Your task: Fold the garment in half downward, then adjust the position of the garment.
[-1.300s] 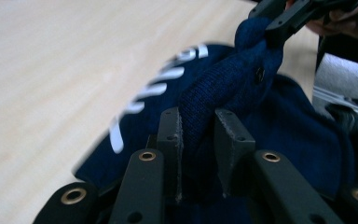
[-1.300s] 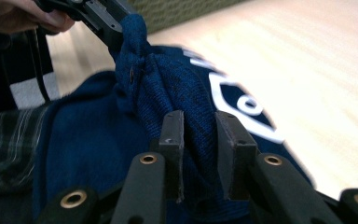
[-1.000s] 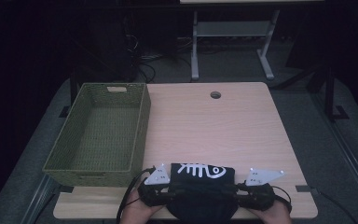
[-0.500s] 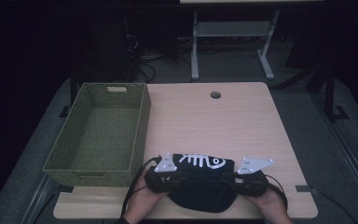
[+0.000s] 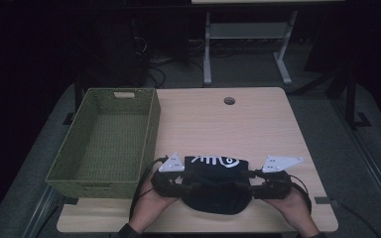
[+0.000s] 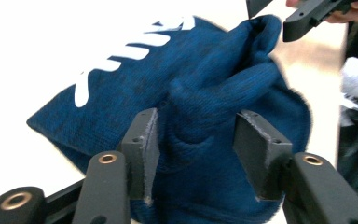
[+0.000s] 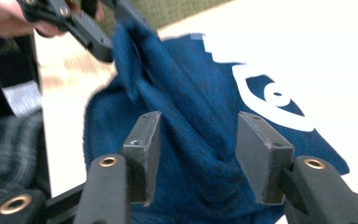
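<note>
- Dark floor and a metal stand surround a light wooden table [image 5: 258,124], with a green woven basket [image 5: 106,141] standing empty along its left side.
- At the near edge lies a dark blue knitted beanie [image 5: 217,184] bearing a white fish-skeleton print, flanked by the person's two hands.
- Left gripper [image 6: 193,154]: its jaws have just been opening and now stand part-way apart; a bunched fold of the knit sits between them, the pads seemingly no longer pinching it.
- Right gripper [image 7: 196,156]: likewise just opening, jaws half-spread, a ridge of the fabric rising between them with gaps showing on either side.
- Judging by this, the beanie looks to have been folded or bunched and is being let go onto the table just beside the basket.
- Nothing is in the basket yet, so, if the basket is where it belongs, regrasping the beanie and carrying it over the basket's rim seems to remain.
</note>
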### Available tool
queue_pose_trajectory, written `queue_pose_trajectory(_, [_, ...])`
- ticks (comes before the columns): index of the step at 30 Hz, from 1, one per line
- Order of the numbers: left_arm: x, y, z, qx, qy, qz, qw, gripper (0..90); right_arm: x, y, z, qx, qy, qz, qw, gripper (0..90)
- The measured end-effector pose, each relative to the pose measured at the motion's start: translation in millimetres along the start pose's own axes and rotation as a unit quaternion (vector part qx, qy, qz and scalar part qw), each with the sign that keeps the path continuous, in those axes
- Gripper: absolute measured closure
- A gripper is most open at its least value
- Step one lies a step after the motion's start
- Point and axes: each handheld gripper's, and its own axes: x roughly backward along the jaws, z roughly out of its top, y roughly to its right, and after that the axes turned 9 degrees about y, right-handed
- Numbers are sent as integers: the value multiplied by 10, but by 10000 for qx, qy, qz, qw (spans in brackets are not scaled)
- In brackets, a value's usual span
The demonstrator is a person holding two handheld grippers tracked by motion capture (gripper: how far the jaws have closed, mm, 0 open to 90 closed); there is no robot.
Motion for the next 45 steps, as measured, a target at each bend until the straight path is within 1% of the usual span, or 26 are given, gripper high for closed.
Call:
queue_pose_trajectory(2, [64,16,76,-43,152,-36,9999,479,80,-9,60,-75,230,47,9997,502])
queue_pose_trajectory(4, [124,6,150,-88,277,16,9996,478,129,9,94,-43,360,-3,9993,528])
queue_pose_trajectory(5, [142,-4,173,-90,315,38,9995,482,142,22,98,-72,399,-25,9992,554])
queue_pose_trajectory(7, [159,-49,230,-49,390,121,9992,569,145,64,91,-126,377,-85,9992,647])
queue_pose_trajectory(8, [153,-68,243,-40,401,161,9991,621,136,78,83,-118,354,-150,9992,711])
queue_pose_trajectory(10, [91,-134,267,0,386,305,9988,695,96,106,59,-105,244,-214,9994,816])
queue_pose_trajectory(11, [55,-168,270,16,364,362,9987,716,72,116,42,-99,180,-261,9994,861])
queue_pose_trajectory(13, [-25,-226,273,78,315,466,9984,768,17,141,-1,-157,99,-266,9995,897])
queue_pose_trajectory(14, [-66,-248,276,102,278,485,9984,796,-6,148,-20,-176,44,-247,9995,898])
queue_pose_trajectory(16, [-156,-286,277,76,164,555,9983,847,-36,154,-43,-178,-46,-209,9996,898])
queue_pose_trajectory(17, [-199,-303,275,113,123,578,9982,852,-44,150,-49,-177,-50,-184,9997,898])
queue_pose_trajectory(19, [-280,-334,263,110,46,630,9979,868,-52,137,-65,-188,-67,-131,9997,899])
queue_pose_trajectory(21, [-345,-353,249,115,-56,661,9977,868,-64,119,-95,-217,-112,-83,9997,899])
queue_pose_trajectory(22, [-393,-367,233,84,-118,719,9973,868,-70,113,-109,-222,-136,-58,9996,899])
queue_pose_trajectory(24, [-465,-395,200,102,-260,719,9970,868,-96,83,-152,-235,-219,1,9995,899])
queue_pose_trajectory(28, [-594,-425,108,88,-598,779,9951,868,-166,15,-220,-209,-399,213,9988,899])
queue_pose_trajectory(30, [-652,-441,51,168,-755,748,9942,874,-218,-41,-261,-149,-577,304,9978,899])
queue_pose_trajectory(31, [-669,-448,34,143,-814,736,9939,875,-252,-68,-284,-94,-677,307,9972,900])
queue_pose_trajectory(33, [-724,-447,2,135,-852,756,9934,879,-313,-108,-318,-13,-836,324,9960,900])
queue_pose_trajectory(35, [-744,-460,-2,84,-885,758,9932,889,-352,-139,-336,-33,-904,370,9952,900])
queue_pose_trajectory(37, [-766,-481,-6,109,-874,721,9935,900,-397,-192,-375,12,-1012,457,9938,900])
queue_pose_trajectory(39, [-787,-508,-3,128,-865,664,9940,900,-420,-261,-406,24,-1005,523,9936,900])
queue_pose_trajectory(41, [-812,-519,8,71,-907,640,9938,900,-432,-325,-409,144,-1019,500,9934,900])
queue_pose_trajectory(42, [-826,-514,13,103,-892,648,9939,900,-440,-350,-405,152,-1047,490,9932,900])
queue_pose_trajectory(43, [-837,-518,14,59,-887,633,9940,900,-451,-364,-405,191,-1037,496,9932,900])
queue_pose_trajectory(45, [-844,-523,22,53,-870,620,9943,900,-470,-370,-401,226,-1025,528,9931,900])
